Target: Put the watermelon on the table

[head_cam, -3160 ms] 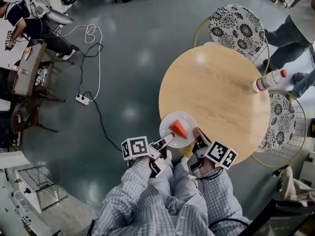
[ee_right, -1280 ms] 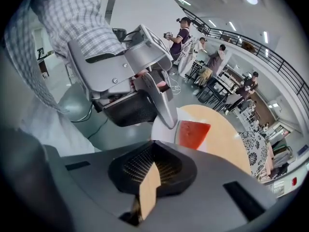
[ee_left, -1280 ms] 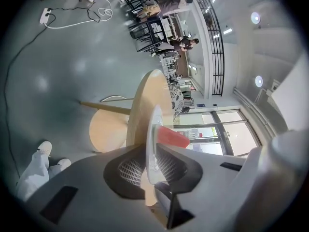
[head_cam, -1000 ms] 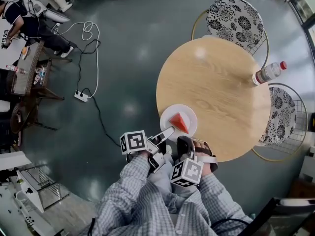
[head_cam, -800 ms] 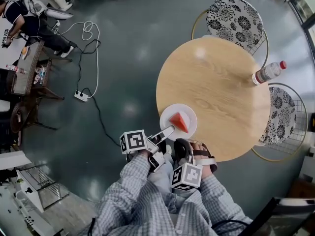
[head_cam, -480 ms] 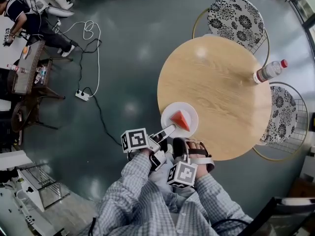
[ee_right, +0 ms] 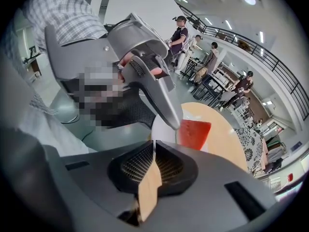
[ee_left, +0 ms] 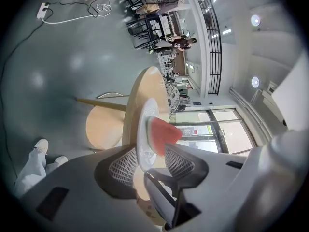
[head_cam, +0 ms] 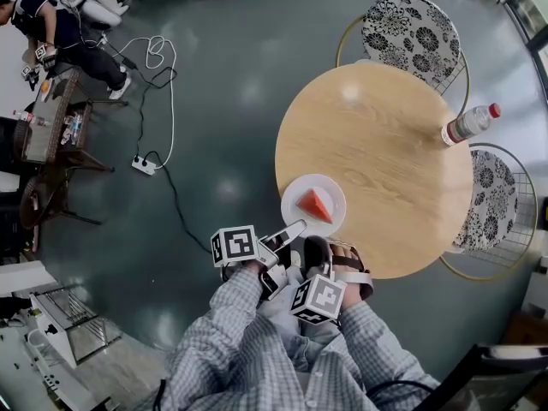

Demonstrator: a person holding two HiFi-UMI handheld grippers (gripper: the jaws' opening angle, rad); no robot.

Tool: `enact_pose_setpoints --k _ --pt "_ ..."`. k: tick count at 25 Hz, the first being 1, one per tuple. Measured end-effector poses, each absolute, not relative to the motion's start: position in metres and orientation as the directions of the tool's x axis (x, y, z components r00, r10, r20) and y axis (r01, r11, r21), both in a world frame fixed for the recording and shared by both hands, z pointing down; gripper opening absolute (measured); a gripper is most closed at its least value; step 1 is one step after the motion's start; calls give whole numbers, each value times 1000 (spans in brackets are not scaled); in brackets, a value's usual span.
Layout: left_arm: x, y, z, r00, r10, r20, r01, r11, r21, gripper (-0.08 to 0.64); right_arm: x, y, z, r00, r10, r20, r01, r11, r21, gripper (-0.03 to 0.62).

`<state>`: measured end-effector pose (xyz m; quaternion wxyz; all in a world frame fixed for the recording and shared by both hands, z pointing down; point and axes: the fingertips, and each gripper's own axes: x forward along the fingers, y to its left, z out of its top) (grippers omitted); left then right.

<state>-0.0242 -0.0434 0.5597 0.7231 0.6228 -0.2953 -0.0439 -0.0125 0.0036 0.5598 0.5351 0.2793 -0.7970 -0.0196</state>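
A red watermelon slice [head_cam: 314,204] lies on a white plate [head_cam: 330,191] at the near edge of the round wooden table [head_cam: 377,144]. My left gripper [head_cam: 295,227] is shut on the plate's near rim. In the left gripper view the plate [ee_left: 147,115] stands edge-on between the pads of the left gripper [ee_left: 150,149], with the watermelon [ee_left: 161,134] just past them. My right gripper [head_cam: 313,245] sits just short of the plate. Seen in its own view, the right gripper [ee_right: 153,146] has just been closing slightly, its tips meet, and nothing is between them. Watermelon [ee_right: 194,133] lies ahead.
A plastic bottle [head_cam: 468,124] with a red cap lies at the table's far right edge. Two patterned chairs [head_cam: 411,37] [head_cam: 492,208] stand round the table. A power strip [head_cam: 141,165] and cable lie on the floor at the left. A sandalled foot [head_cam: 347,264] is below the table edge.
The right gripper has left the plate's right side and come in below the plate, next to the left gripper. The left gripper, plate and watermelon have stayed in place.
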Motion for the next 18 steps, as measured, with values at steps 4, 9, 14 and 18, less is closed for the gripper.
enact_pose_setpoints --k 4,9,14,18 --pt "-26 -46 559 828 -419 373 -311 210 927 156 -13 -3 559 -252 -482 839 -462 822 333 21" --pt "-22 -44 559 844 -386 373 -321 195 927 156 -5 -11 559 -216 -510 833 -508 787 350 21" --pt "-21 -44 559 848 -384 366 -313 194 930 156 -16 -2 553 -276 -493 825 -457 822 338 12" --pt "-21 -44 559 848 -386 363 -309 198 930 156 -25 -2 558 -273 -490 828 -370 848 380 46"
